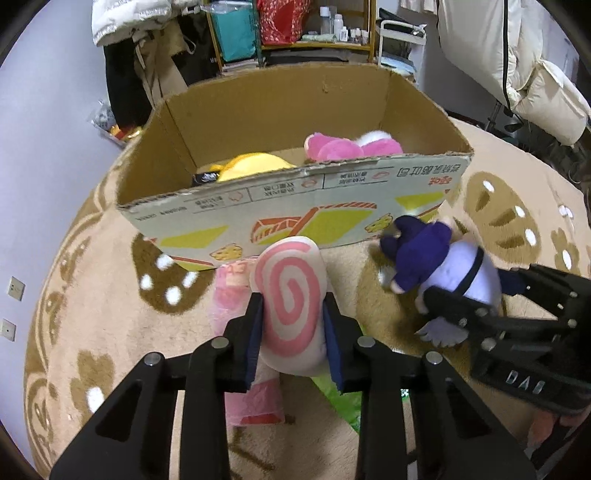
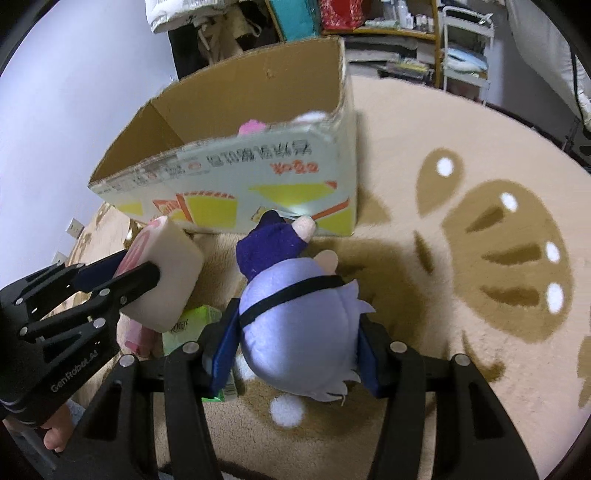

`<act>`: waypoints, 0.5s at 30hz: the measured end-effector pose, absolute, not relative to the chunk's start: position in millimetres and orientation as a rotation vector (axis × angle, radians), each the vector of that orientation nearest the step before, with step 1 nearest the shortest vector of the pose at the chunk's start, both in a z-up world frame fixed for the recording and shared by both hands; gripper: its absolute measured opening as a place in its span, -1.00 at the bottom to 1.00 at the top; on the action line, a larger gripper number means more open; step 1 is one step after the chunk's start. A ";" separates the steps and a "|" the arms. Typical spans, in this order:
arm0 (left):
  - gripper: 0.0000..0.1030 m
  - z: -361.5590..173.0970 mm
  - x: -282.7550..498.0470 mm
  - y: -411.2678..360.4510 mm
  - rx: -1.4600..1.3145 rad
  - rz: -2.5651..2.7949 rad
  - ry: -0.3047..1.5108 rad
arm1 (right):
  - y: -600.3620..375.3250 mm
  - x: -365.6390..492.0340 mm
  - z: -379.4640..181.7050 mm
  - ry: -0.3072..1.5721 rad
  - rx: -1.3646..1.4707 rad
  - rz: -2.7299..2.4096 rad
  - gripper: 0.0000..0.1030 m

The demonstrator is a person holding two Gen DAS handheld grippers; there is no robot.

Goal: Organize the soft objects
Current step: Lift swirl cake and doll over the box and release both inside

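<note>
My left gripper (image 1: 293, 317) is shut on a white plush roll with a pink spiral (image 1: 290, 299), held above the rug in front of the cardboard box (image 1: 258, 206). It also shows in the right wrist view (image 2: 162, 273). My right gripper (image 2: 295, 332) is shut on a lavender and purple plush doll (image 2: 299, 317), held just right of the roll; the doll also shows in the left wrist view (image 1: 443, 266). Inside the box lie a yellow plush (image 1: 255, 166) and a pink plush (image 1: 343, 147).
The box (image 2: 236, 170) stands on a round beige rug with brown paw prints (image 2: 480, 229). A pink packet (image 1: 255, 402) and a green packet (image 2: 188, 328) lie on the rug under the grippers. Shelves, bags and hanging clothes line the back wall (image 1: 295, 29).
</note>
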State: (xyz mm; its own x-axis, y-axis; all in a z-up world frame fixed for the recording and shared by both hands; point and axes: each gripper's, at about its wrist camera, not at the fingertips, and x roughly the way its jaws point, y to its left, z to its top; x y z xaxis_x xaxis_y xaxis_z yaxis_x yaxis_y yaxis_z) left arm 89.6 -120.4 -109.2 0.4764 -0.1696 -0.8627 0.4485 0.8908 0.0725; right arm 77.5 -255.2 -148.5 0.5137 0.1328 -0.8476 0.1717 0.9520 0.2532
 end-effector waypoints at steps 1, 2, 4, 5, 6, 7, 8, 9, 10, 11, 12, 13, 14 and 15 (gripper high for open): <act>-0.44 -106.7 87.7 -118.4 0.306 -0.380 1.001 | -255.6 75.6 -144.4 1.022 0.320 -0.036 0.14; -0.44 -103.3 86.0 -115.5 0.302 -0.374 0.991 | -252.0 76.2 -142.9 1.010 0.317 -0.041 0.14; -0.45 -97.6 81.9 -110.9 0.303 -0.357 0.971 | -252.6 71.9 -134.2 0.977 0.312 -0.047 0.14; -0.45 -94.9 79.5 -109.4 0.307 -0.347 0.957 | -251.6 70.5 -129.9 0.963 0.306 -0.045 0.14; -0.45 -91.6 77.3 -107.5 0.315 -0.338 0.941 | -249.4 68.9 -124.9 0.947 0.295 -0.039 0.14; -0.45 -88.2 75.7 -105.3 0.318 -0.330 0.927 | -249.2 67.3 -121.3 0.937 0.286 -0.038 0.14; -0.45 -85.0 74.8 -102.9 0.315 -0.322 0.918 | -247.3 65.3 -116.8 0.926 0.270 -0.036 0.14; -0.45 -82.7 74.4 -100.0 0.307 -0.316 0.913 | -247.4 62.6 -111.0 0.913 0.255 -0.036 0.14; -0.45 -79.3 73.8 -96.0 0.297 -0.307 0.907 | -245.4 60.7 -107.2 0.900 0.240 -0.038 0.14; -0.45 -76.4 74.3 -93.2 0.292 -0.300 0.904 | -242.7 59.2 -102.9 0.888 0.221 -0.041 0.14; -0.45 -72.9 73.1 -89.8 0.288 -0.286 0.895 | -239.2 57.6 -98.1 0.869 0.198 -0.043 0.14; -0.45 -70.1 71.4 -86.0 0.289 -0.274 0.884 | -239.3 54.8 -95.3 0.857 0.185 -0.043 0.14; -0.45 -66.2 69.2 -83.1 0.299 -0.257 0.864 | -236.6 53.3 -90.9 0.839 0.169 -0.042 0.14; -0.45 -63.6 67.9 -81.2 0.303 -0.248 0.850 | -235.3 51.0 -87.1 0.823 0.158 -0.043 0.14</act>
State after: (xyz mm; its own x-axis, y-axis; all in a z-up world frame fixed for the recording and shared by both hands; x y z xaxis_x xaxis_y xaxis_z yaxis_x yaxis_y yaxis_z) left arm 67.9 -81.2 -63.6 0.6357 -0.0931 -0.7663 0.3328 0.9287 0.1633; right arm 51.0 -235.3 -87.1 0.6802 0.0234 -0.7326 0.0994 0.9873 0.1238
